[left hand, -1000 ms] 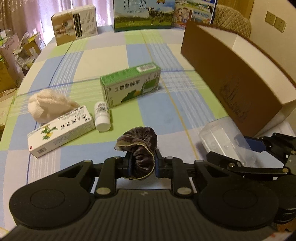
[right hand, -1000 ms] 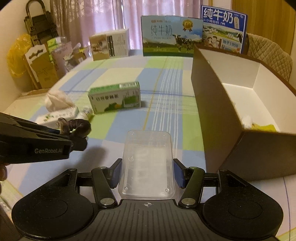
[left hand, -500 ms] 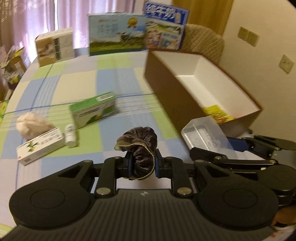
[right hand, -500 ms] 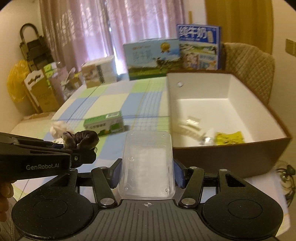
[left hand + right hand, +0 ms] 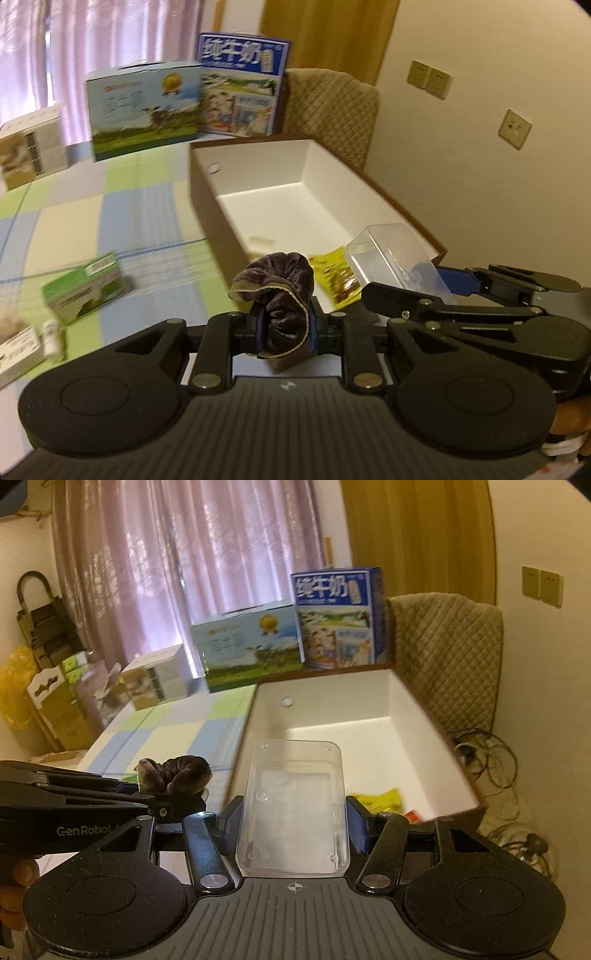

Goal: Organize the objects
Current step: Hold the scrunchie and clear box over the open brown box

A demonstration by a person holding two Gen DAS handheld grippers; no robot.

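Observation:
My left gripper (image 5: 285, 326) is shut on a dark velvet scrunchie (image 5: 277, 288), held in the air at the near left corner of the brown cardboard box (image 5: 207, 206) with a white inside. To its right my right gripper (image 5: 293, 818) is shut on a clear plastic container (image 5: 293, 812), which hangs over the box's near end (image 5: 369, 716). The same container (image 5: 388, 251) and the right gripper show at the right of the left wrist view. The scrunchie (image 5: 173, 773) shows at the left of the right wrist view. A yellow packet (image 5: 332, 275) lies inside the box.
On the checked tablecloth (image 5: 147, 229) lie a green medicine box (image 5: 83, 291), a small white bottle (image 5: 50, 338) and a white carton (image 5: 14, 356). Milk cartons (image 5: 144, 107) stand at the table's far edge. A quilted chair (image 5: 443, 657) and cables (image 5: 487, 753) are beyond the box.
Both grippers have risen and swung right, from over the tablecloth toward the cardboard box, each keeping its object. The box's white inside and yellow packet have come into view.

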